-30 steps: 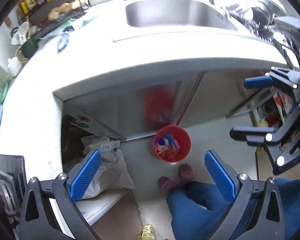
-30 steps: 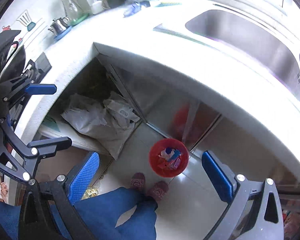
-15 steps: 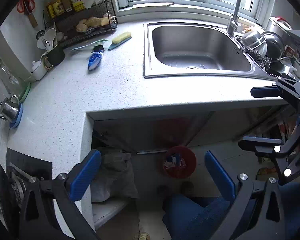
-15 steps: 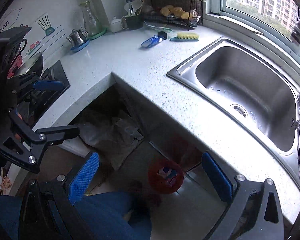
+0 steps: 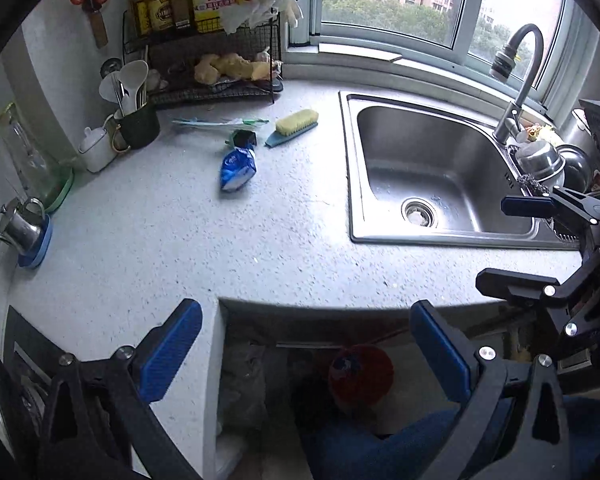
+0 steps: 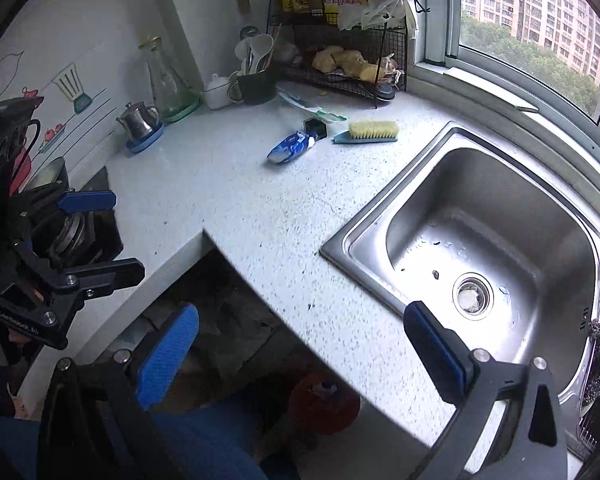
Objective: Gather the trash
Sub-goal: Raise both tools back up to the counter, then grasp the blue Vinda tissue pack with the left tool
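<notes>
A crumpled blue and white wrapper (image 5: 238, 168) (image 6: 290, 147) lies on the speckled counter (image 5: 180, 248) (image 6: 260, 220). Behind it sit a small black box (image 5: 244, 137) (image 6: 315, 127) and a clear wrapper with green print (image 5: 220, 122) (image 6: 312, 110). On the floor under the counter stands a red bin (image 5: 360, 378) (image 6: 324, 402) holding scraps. My left gripper (image 5: 304, 354) (image 6: 96, 236) is open and empty above the counter's front edge. To its right, my right gripper (image 6: 300, 354) (image 5: 520, 244) is also open and empty.
A steel sink (image 5: 432, 168) (image 6: 480, 240) with a faucet (image 5: 516, 80) fills the right. A yellow brush (image 5: 296, 125) lies beside it. A wire rack (image 5: 216, 68), utensil mug (image 5: 138, 128), kettle (image 5: 20, 224) and glass jar (image 5: 28, 156) line the back. A person's blue trouser leg (image 5: 400, 448) is below.
Both grippers have tilted up from the floor and the red bin to look across the counter. The wrappers and sink have come into full view. Both stay open.
</notes>
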Demonstrator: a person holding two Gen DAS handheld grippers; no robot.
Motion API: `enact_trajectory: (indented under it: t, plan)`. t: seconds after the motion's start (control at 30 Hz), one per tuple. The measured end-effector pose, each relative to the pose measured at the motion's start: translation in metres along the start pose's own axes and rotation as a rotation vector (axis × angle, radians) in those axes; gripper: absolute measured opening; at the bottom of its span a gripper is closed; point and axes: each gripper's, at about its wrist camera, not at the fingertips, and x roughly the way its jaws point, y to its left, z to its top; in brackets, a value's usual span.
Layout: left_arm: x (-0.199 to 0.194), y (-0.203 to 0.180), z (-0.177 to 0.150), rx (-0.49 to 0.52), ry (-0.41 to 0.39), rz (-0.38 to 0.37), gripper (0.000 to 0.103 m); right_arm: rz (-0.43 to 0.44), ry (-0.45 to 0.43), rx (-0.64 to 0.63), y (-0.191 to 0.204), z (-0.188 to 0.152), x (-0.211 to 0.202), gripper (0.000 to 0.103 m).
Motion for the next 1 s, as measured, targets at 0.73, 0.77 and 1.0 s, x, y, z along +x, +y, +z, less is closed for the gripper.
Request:
enact_trajectory:
  t: [0.73, 0.77, 1.0]
  plan:
    - [0.132, 0.087, 0.138, 0.096, 0.145, -0.089, 0.103, -0.13, 0.064, 0.142, -0.041, 0.131, 0.082, 0.102]
    - [0.14, 0.09, 0.142, 0.092, 0.158, -0.095, 0.103, -0.131, 0.072, 0.152, -0.045, 0.133, 0.086, 0.102]
    - [0.195, 0.108, 0.161, 0.08, 0.235, -0.135, 0.103, -0.145, 0.136, 0.179, -0.059, 0.149, 0.116, 0.102]
